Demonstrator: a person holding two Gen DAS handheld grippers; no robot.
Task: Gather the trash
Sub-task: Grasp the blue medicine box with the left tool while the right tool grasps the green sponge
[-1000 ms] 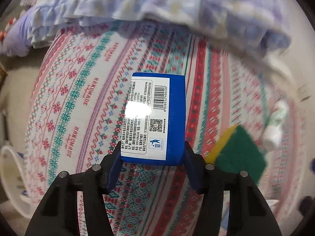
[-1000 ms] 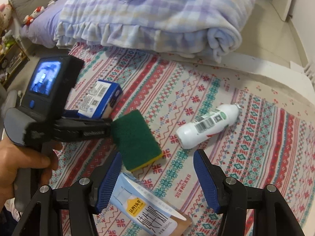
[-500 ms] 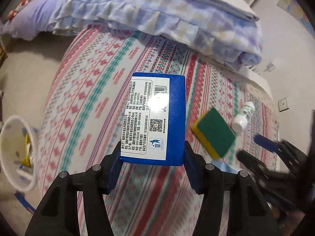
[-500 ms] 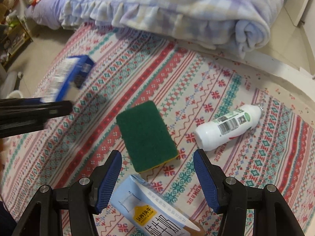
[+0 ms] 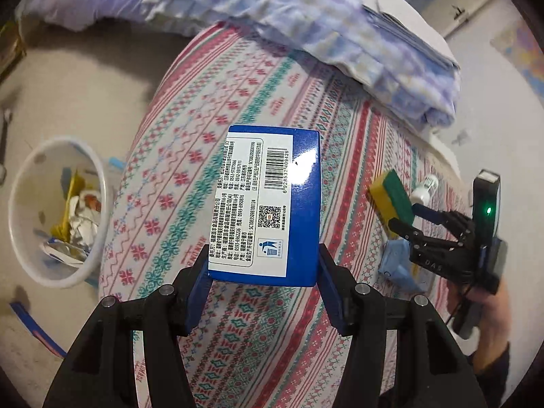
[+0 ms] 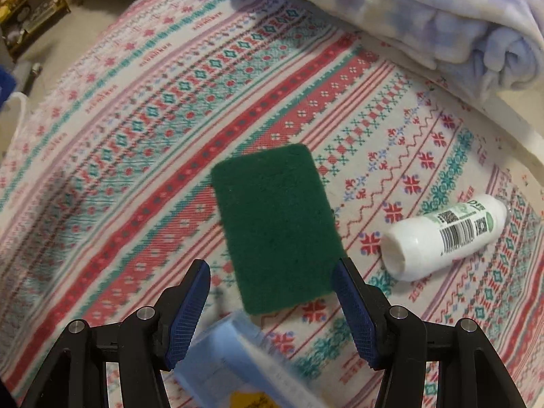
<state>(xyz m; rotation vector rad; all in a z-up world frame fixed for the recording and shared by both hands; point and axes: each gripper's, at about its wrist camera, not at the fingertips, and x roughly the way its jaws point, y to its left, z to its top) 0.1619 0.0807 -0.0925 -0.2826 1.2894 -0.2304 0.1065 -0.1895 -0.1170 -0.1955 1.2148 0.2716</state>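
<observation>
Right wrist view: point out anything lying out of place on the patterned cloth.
Three things litter the cloth: a green sponge lying flat, a white bottle tipped on its side beside it, and a pale blue carton at the bottom edge. Nothing looks spilled.

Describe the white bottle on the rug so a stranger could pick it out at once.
Start at the patterned rug spread below the folded plaid blanket. Near its right side a green sponge lies flat; just right of it the white bottle lies on its side. It alone is round, white and barcoded.
</observation>
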